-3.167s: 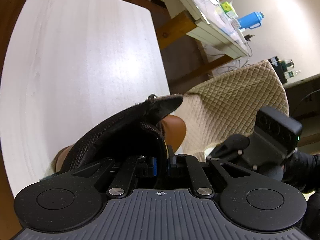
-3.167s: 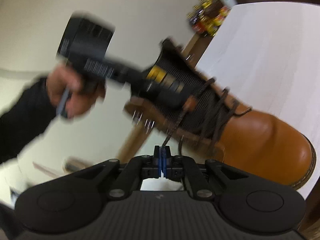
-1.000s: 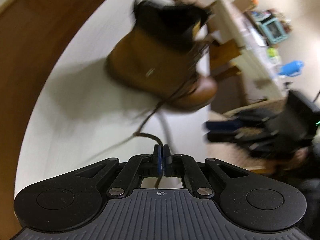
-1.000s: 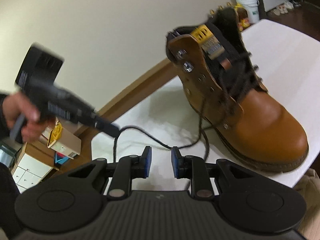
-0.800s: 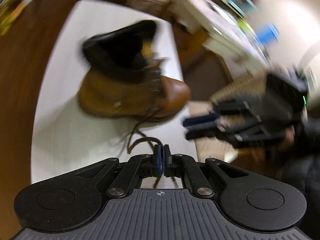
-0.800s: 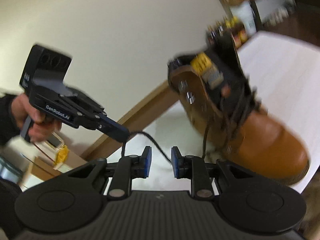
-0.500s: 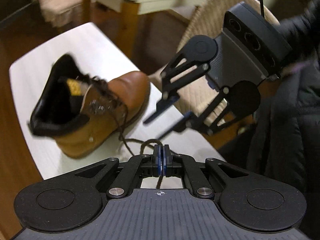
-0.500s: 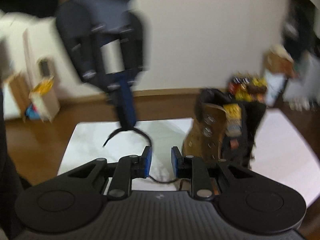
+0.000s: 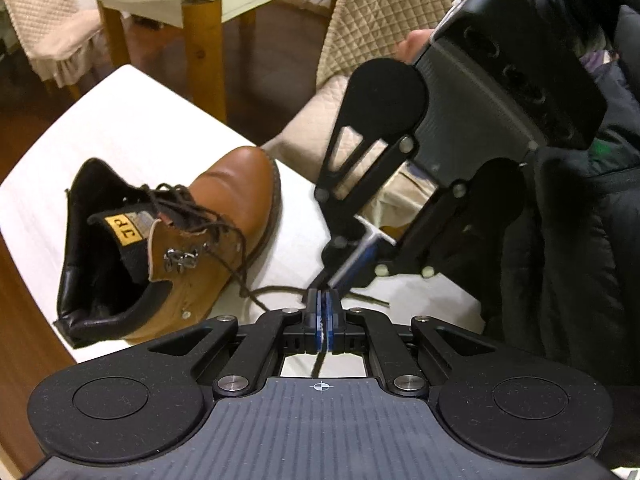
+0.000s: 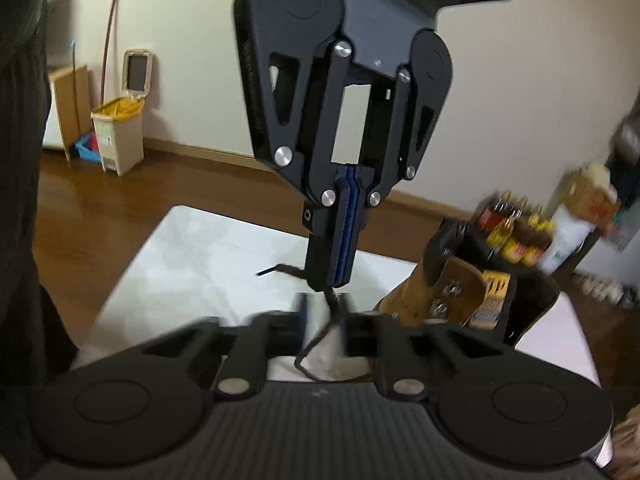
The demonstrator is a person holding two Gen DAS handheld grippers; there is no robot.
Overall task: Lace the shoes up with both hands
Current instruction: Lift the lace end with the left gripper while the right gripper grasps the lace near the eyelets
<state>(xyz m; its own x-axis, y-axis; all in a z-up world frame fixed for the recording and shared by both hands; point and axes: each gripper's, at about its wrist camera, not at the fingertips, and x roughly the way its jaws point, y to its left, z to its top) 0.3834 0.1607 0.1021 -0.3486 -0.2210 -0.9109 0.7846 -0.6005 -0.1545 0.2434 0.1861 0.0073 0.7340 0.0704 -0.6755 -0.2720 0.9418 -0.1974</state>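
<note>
Closest in, the left gripper point(image 9: 322, 312) is clenched on the thin dark brown shoelace point(image 9: 276, 290), though its jaws have just opened a tiny bit. Right next to it, the right gripper point(image 9: 331, 277) has just been closing its jaws, and now it pinches the same lace, which runs between them. I cannot tell which end each one has. A little farther off, the tan leather boot with a black padded collar point(image 9: 236, 188) stands on the white table point(image 9: 120, 120). The lace crosses over the low part of the boot, so that part looks done. The silver metal hooks point(image 9: 181, 258) near the top look bare, and no bow is tied. That is left to do. Far behind is a beige quilted chair point(image 9: 380, 8).
</note>
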